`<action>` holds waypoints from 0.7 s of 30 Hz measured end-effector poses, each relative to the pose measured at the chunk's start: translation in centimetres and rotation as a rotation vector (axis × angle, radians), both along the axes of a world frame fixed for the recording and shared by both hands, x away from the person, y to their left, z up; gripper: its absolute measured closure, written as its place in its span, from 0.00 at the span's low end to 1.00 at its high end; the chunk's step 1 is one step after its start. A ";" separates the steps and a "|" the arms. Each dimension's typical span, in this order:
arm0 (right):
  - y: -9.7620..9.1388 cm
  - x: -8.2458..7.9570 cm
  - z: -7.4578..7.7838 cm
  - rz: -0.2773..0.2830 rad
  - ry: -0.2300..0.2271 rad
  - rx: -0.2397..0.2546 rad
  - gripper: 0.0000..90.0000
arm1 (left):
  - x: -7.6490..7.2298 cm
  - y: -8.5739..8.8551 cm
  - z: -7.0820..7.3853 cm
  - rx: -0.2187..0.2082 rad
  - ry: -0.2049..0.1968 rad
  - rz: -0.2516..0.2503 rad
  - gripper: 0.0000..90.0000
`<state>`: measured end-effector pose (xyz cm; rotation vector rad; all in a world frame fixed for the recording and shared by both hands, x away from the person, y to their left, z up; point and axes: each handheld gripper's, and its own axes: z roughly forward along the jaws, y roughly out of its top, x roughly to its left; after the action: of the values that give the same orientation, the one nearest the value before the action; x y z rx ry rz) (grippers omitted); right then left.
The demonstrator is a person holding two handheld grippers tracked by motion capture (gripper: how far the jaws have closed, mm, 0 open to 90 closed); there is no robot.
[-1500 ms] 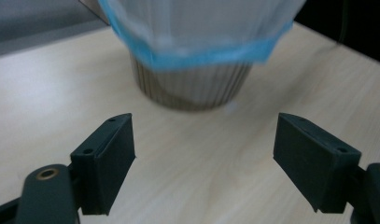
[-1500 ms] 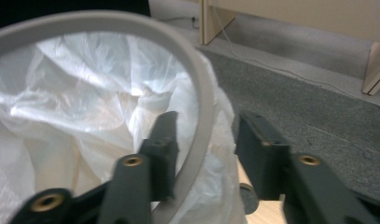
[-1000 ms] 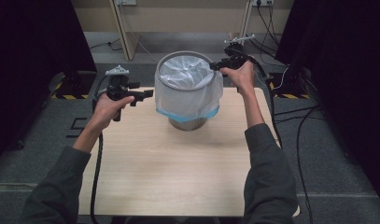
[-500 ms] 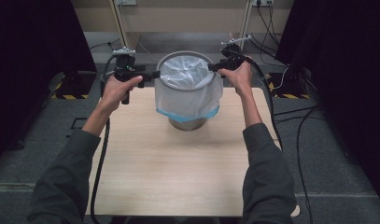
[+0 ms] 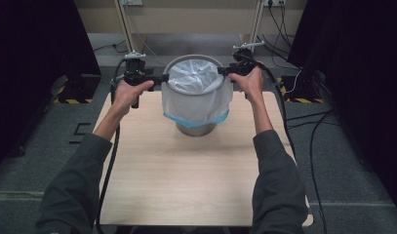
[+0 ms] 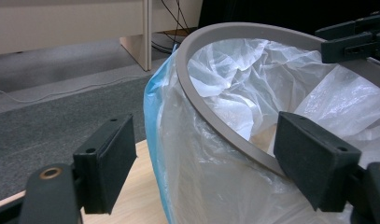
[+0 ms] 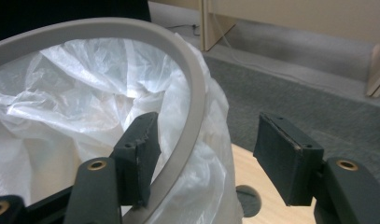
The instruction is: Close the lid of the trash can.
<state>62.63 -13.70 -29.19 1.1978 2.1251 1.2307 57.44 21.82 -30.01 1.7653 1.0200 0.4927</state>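
Two grippers flank the round grey metal bin [image 5: 195, 124], which stands on the far half of the pale wooden counter [image 5: 186, 180] lined with a crinkled white plastic bag [image 5: 193, 80] whose blue hem [image 5: 196, 120] hangs outside. The bag's edge already folds over the grey rim ring [image 6: 211, 116], so lining looks nearly done; I judge that gripping the rim, or tucking the bag, is left. At the bin's left side the left gripper [image 5: 163, 78] straddles the rim, jaws wide, not pressing. At the bin's right the right gripper [image 5: 222, 71] does likewise, jaws wide, inner pad [image 7: 138, 154] just beside the ring. Nearer than the bin the counter offers open room; beyond it the counter's far edge lies close.
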 end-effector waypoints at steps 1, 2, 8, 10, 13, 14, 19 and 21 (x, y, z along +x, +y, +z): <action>0.0 0.0 0.2 -0.004 -0.015 0.012 0.44 | 0.0 -0.1 0.0 0.006 -0.002 0.001 0.24; -0.1 0.1 0.3 -0.009 -0.023 0.031 0.44 | 0.0 -0.1 0.0 0.009 -0.002 0.001 0.24; -0.3 0.6 0.0 -0.033 -0.021 0.027 0.48 | 0.1 -0.1 0.0 0.012 -0.012 0.017 0.24; 0.0 0.5 -0.1 -0.036 -0.034 0.011 0.48 | 0.0 -0.1 0.0 0.014 -0.015 0.018 0.24; 0.0 0.3 -0.1 -0.043 -0.033 0.005 0.44 | -0.1 0.0 0.1 0.010 -0.010 0.017 0.24; -0.1 0.2 0.0 -0.046 -0.035 0.010 0.42 | -0.2 0.1 0.1 0.005 -0.007 0.013 0.24; -1.6 -0.8 1.3 -0.050 -0.067 0.102 0.40 | -1.1 0.5 0.7 -0.015 -0.021 -0.008 0.23; -2.3 -1.3 1.7 -0.057 -0.078 0.097 0.40 | -1.7 0.7 0.8 -0.027 -0.028 -0.018 0.22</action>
<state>61.28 -15.99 -27.51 1.2220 1.9820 1.3462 55.76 22.50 -29.18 1.7375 0.9861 0.4891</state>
